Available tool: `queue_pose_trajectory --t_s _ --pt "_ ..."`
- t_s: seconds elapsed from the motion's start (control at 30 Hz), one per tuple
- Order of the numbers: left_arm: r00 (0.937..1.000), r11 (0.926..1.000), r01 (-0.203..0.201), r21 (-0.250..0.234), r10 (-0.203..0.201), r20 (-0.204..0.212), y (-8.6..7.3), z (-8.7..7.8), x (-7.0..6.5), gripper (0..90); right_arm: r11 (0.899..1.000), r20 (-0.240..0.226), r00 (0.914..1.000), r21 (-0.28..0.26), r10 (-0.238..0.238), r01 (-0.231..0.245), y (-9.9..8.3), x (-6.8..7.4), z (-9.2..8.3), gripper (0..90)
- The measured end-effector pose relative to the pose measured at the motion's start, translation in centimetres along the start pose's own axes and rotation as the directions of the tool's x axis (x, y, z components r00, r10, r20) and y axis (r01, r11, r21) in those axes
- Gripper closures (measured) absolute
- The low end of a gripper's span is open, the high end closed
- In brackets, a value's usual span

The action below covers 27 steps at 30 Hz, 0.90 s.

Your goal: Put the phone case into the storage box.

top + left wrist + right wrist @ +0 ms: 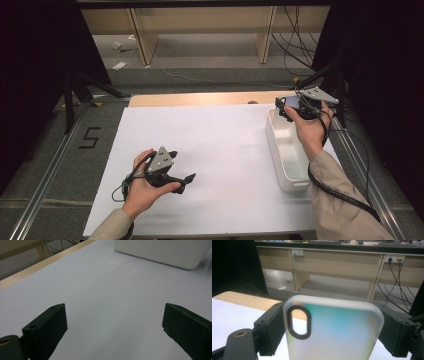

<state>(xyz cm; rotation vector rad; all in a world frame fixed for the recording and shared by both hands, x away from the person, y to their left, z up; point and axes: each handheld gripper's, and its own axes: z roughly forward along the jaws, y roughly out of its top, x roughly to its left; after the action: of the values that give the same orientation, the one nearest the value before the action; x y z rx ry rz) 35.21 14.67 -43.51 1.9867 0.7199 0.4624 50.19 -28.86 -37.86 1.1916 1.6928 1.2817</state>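
Right gripper view: frosted iridescent phone case (337,332)

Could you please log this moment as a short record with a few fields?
held item: translucent phone case with an oval camera cutout
right claw: shut on the phone case, held above the far end of the white bin
left claw: open, nothing between its jaws, low over the white sheet
white bin: at the sheet's right edge, its near part looks empty
table: wooden edge showing beyond the sheet
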Motion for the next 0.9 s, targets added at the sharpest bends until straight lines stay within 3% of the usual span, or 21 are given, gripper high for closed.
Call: queue_pose_trajectory --t_s 0.9 --pt "1.0000 1.0000 0.000 0.000 0.000 0.000 -0.03 -0.01 0.04 5.2 1.000 0.007 1.0000 0.011 -0.003 0.003 -0.16 -0.28 0.95 18.3"
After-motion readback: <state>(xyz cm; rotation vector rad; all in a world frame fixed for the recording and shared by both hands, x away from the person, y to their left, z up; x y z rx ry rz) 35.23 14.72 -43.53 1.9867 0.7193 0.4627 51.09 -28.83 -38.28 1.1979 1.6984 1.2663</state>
